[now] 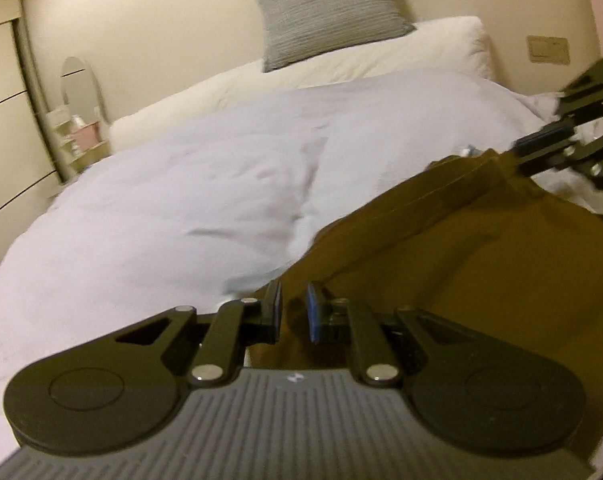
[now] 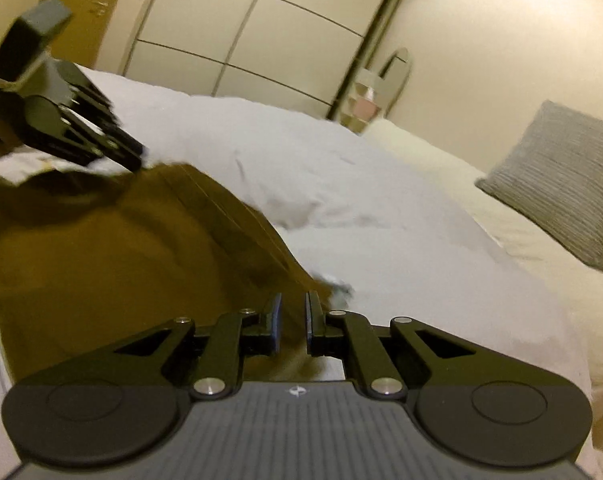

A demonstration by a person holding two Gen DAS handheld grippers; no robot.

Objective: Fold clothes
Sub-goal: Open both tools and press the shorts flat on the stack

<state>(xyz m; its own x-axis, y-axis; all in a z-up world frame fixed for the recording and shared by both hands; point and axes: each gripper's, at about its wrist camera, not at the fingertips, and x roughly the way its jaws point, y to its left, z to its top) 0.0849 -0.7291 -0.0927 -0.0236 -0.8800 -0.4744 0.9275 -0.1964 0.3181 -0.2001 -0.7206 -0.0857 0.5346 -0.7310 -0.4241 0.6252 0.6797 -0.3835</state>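
A brown garment (image 1: 461,264) hangs stretched between my two grippers above the bed; it also shows in the right wrist view (image 2: 113,264). My left gripper (image 1: 294,312) is shut on one corner of the garment's edge. My right gripper (image 2: 293,322) is shut on the other corner. Each gripper shows in the other's view: the right one at the far right (image 1: 541,146), the left one at the upper left (image 2: 129,156). The cloth sags between them and its lower part is out of view.
A white duvet (image 1: 181,208) covers the bed, with a cream pillow (image 1: 341,68) and a grey cushion (image 1: 325,8) at the head. A wardrobe (image 2: 253,28) stands along the wall. A small mirror and boxes (image 1: 81,112) sit beside the bed.
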